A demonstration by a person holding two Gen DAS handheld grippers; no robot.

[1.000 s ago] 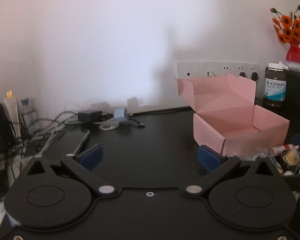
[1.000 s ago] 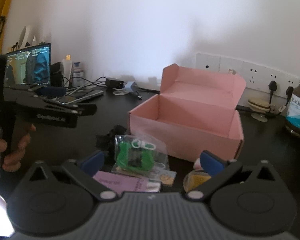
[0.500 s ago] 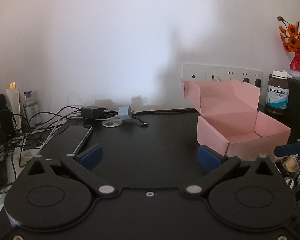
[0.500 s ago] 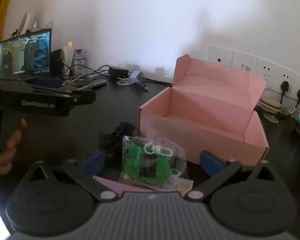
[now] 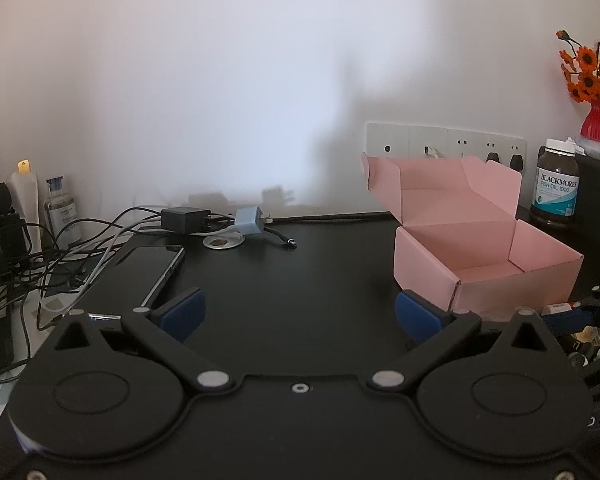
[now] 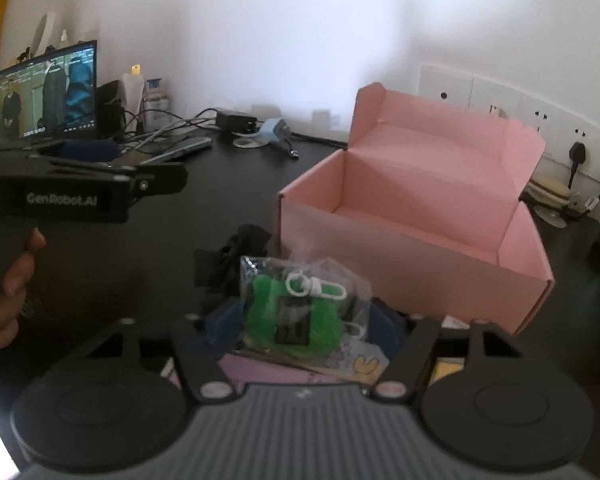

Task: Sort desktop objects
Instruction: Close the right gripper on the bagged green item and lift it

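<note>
One pink box (image 6: 412, 216), open, seemingly empty

A: On my left-hand feed I see the left gripper (image 5: 299, 314) with its blue-padded jaws spread wide over bare black desk (image 5: 292, 280), nothing between them.

B: And the open pink cardboard box (image 5: 476, 248)?

A: To the right, lid up, looking empty. Behind it stands a brown fish-oil bottle (image 5: 555, 184). A black smartphone (image 5: 140, 272) lies near left, a grey-blue plug adapter (image 5: 251, 221) farther back.
</note>
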